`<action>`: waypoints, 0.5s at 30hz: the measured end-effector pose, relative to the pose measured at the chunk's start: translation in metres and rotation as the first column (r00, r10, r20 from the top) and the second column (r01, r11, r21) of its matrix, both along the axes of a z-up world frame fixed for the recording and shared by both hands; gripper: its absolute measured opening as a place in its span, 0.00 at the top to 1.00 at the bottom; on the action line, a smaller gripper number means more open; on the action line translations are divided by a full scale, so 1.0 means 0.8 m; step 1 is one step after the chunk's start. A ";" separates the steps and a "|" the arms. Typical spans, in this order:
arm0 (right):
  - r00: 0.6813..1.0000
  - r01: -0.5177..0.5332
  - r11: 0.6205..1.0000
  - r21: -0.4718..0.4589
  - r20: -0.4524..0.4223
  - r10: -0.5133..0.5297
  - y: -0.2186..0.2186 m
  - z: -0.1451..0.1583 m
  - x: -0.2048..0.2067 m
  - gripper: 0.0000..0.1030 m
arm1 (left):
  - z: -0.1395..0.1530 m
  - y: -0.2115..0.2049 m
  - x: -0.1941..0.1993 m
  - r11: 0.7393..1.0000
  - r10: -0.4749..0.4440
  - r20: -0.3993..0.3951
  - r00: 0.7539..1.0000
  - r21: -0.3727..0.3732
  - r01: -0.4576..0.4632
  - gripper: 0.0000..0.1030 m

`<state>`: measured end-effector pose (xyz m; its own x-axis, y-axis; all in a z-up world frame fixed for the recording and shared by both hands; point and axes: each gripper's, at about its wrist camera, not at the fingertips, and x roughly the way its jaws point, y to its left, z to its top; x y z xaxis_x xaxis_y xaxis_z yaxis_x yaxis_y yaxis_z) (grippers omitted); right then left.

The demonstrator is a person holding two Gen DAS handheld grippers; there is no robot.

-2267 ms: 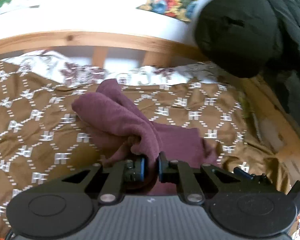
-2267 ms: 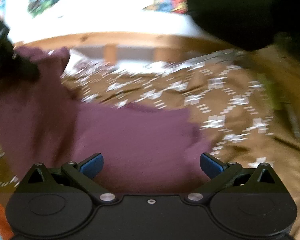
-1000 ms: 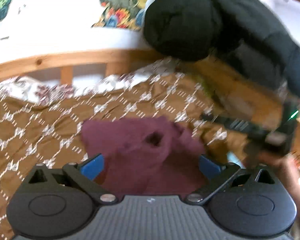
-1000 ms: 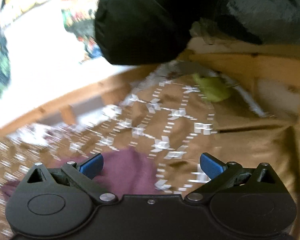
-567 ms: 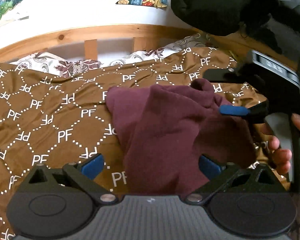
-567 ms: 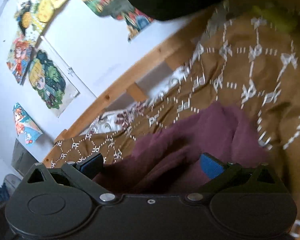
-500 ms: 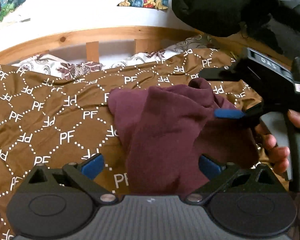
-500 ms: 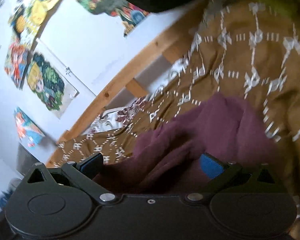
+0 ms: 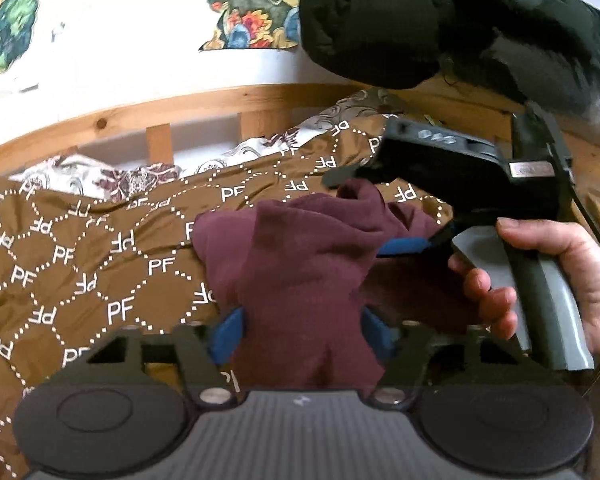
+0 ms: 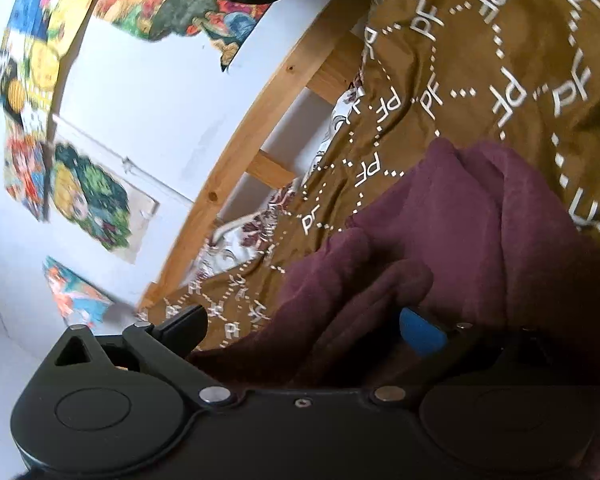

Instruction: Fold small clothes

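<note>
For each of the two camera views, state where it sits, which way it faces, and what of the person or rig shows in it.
Left wrist: sits on the left gripper, facing the wooden bed rail across the maroon garment; its jaws are closing with cloth between them; the right hand shows.
Right wrist: sits on the right gripper, rolled sideways, facing the postered wall; only its open fingers show.
Shared: garment, brown bedspread, rail.
</note>
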<state>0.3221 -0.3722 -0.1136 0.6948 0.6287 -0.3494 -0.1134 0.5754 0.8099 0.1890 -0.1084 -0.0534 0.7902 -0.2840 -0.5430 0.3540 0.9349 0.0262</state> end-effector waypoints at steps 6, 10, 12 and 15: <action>1.000 0.024 0.995 -0.098 -0.010 -0.025 0.004 -0.002 -0.003 0.24 | -0.003 -0.005 -0.003 0.999 -0.039 -0.012 0.999 0.001 0.039 0.64; 0.998 0.059 0.987 -0.149 -0.013 -0.061 0.002 -0.003 -0.004 0.60 | -0.007 -0.010 -0.006 0.997 -0.078 -0.015 0.997 -0.001 0.078 0.71; 0.997 0.070 0.979 -0.190 0.004 -0.071 0.002 0.000 -0.006 0.74 | -0.008 -0.013 -0.007 0.995 -0.096 -0.014 0.995 -0.006 0.096 0.73; 0.995 0.079 0.962 -0.262 0.086 -0.058 0.009 0.014 -0.011 0.84 | -0.008 -0.018 -0.007 0.993 -0.118 -0.010 0.993 -0.020 0.117 0.76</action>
<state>0.3136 -0.3648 -0.1024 0.7642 0.4707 -0.4410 -0.1216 0.7765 0.6182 0.1834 -0.1224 -0.0595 0.7449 -0.3851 -0.5448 0.4616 0.8871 0.0041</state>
